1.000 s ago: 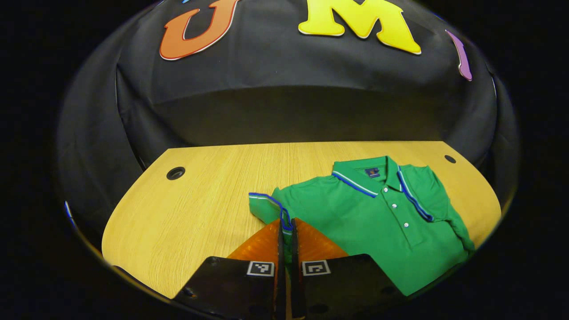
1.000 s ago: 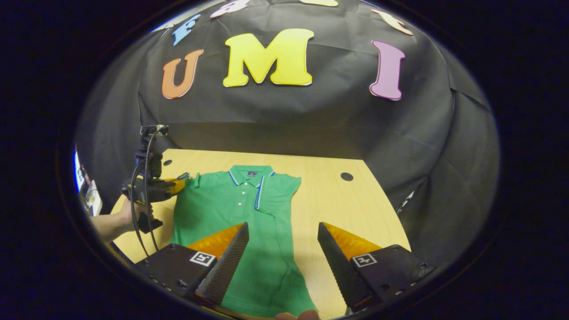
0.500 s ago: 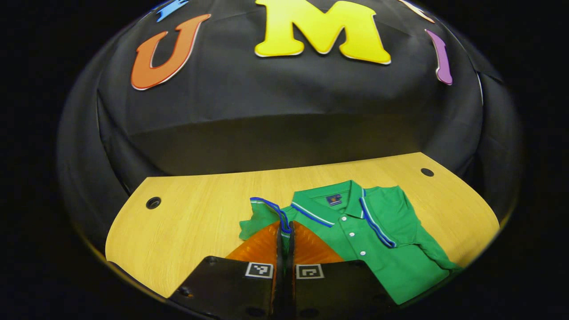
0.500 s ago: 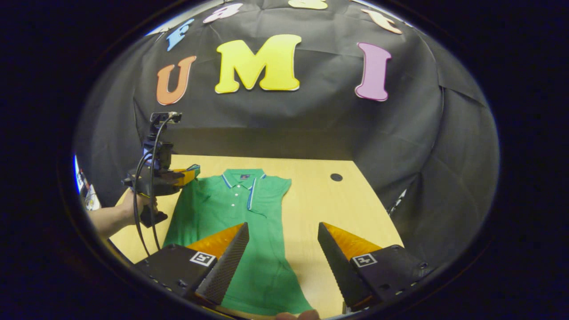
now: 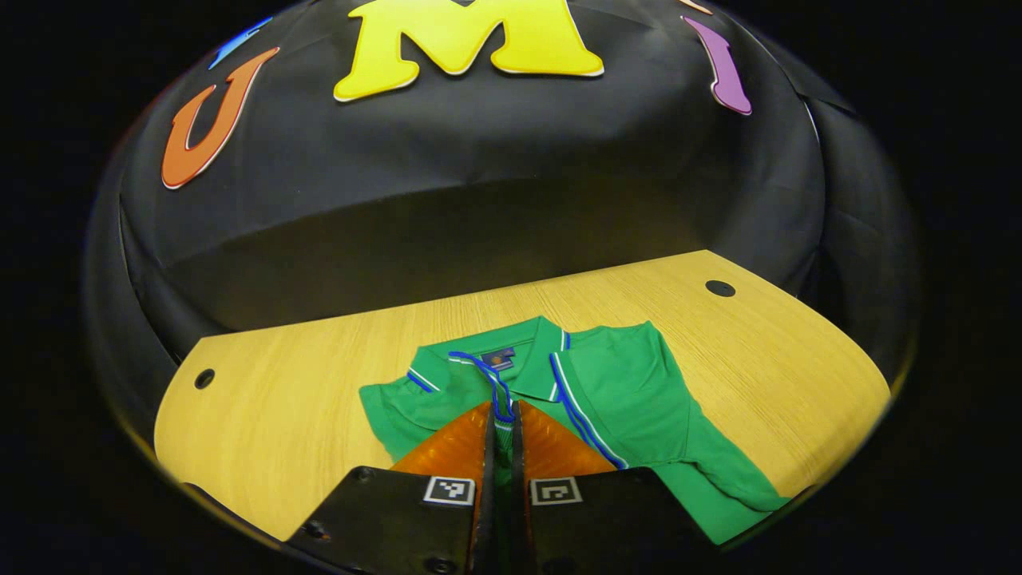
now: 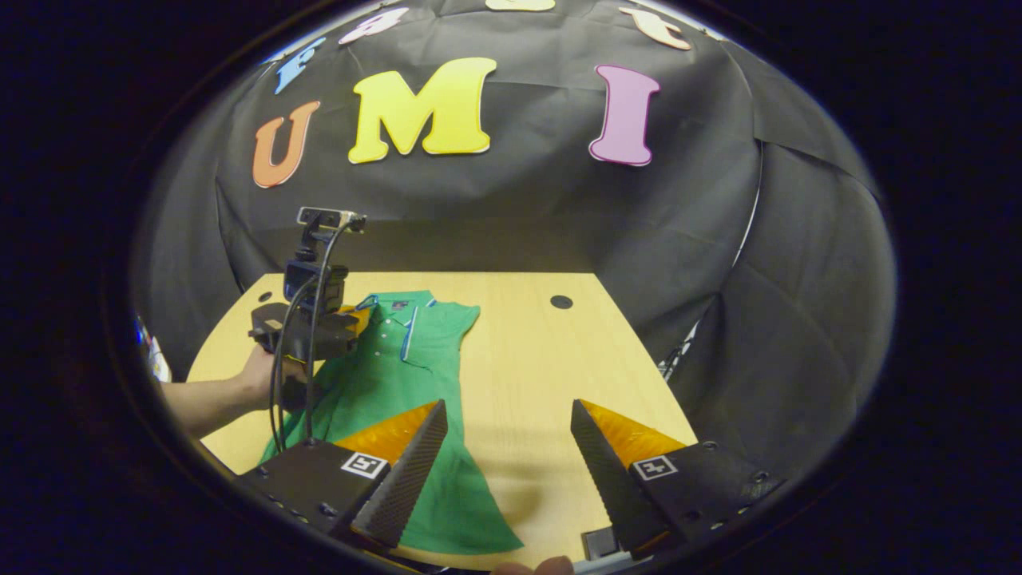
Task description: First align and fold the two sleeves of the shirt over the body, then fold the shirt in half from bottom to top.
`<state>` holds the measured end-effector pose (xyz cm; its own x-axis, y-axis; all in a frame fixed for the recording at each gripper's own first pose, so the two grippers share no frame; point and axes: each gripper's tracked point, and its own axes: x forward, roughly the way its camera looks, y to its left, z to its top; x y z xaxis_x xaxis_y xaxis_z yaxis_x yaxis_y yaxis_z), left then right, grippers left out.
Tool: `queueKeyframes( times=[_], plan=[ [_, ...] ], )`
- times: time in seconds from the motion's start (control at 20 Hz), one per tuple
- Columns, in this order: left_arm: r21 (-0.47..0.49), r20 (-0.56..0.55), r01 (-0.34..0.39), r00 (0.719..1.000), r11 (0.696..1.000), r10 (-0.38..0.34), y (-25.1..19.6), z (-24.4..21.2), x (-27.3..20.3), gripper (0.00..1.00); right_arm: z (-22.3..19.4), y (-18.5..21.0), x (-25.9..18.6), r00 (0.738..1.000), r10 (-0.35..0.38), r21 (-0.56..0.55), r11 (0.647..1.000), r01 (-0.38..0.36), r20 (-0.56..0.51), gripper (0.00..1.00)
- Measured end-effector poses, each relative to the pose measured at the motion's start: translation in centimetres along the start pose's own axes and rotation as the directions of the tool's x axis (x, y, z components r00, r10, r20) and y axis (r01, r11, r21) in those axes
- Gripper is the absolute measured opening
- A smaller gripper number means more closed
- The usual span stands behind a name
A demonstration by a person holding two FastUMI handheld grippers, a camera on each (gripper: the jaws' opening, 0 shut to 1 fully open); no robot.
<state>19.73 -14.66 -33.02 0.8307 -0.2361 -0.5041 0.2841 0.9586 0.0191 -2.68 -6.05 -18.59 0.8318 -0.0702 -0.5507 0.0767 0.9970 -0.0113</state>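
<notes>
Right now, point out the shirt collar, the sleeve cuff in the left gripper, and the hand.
collar (image 5: 527, 375): left gripper view, right collar flap.
sleeve cuff (image 5: 497, 387): left gripper view, blue trim above the fingertips.
hand (image 6: 262, 375): right gripper view, the back of it.

I see a light wood tabletop (image 5: 335, 375) w/ round grommet holes: one far right (image 5: 720, 288), one far left (image 5: 204, 378). Black cloth wall (image 6: 511, 216) hangs behind the table, creased at right.
</notes>
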Motion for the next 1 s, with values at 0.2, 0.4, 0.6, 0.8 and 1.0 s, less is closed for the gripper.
queueKeyframes(
  times=[0.2, 0.4, 0.6, 0.8, 1.0],
  plan=[
    [-0.07, 0.004, -0.026, 1.0, 0.997, 0.026, -1.0, -0.1, -0.4, 0.59, 0.3, -0.3, 0.2, 1.0, 0.004, -0.015, 1.0, -0.004, 0.005, 0.95],
    [-0.118, 0.04, -0.075, 0.996, 0.99, 0.081, 0.6, 1.2, -3.1, 1.0, 1.3, 0.8, 0.4, 0.999, 0.047, -0.053, 0.998, -0.045, 0.026, 0.97],
    [-0.171, 0.05, -0.12, 0.99, 0.978, 0.131, 3.5, 1.6, -9.1, 1.0, 2.1, 2.7, 0.3, 0.991, 0.12, -0.109, 0.988, -0.113, 0.06, 0.95],
    [-0.208, 0.054, -0.174, 0.98, 0.962, 0.189, 7.3, 0.8, -17.1, 1.0, 1.2, 4.7, -0.7, 0.979, 0.189, -0.133, 0.975, -0.179, 0.07, 0.97],
    [-0.183, 0.068, -0.215, 0.971, 0.959, 0.23, 10.3, -0.9, -24.8, 1.0, -1.1, 5.7, -2.2, 0.975, 0.22, -0.124, 0.969, -0.214, 0.039, 0.97]
  ],
)
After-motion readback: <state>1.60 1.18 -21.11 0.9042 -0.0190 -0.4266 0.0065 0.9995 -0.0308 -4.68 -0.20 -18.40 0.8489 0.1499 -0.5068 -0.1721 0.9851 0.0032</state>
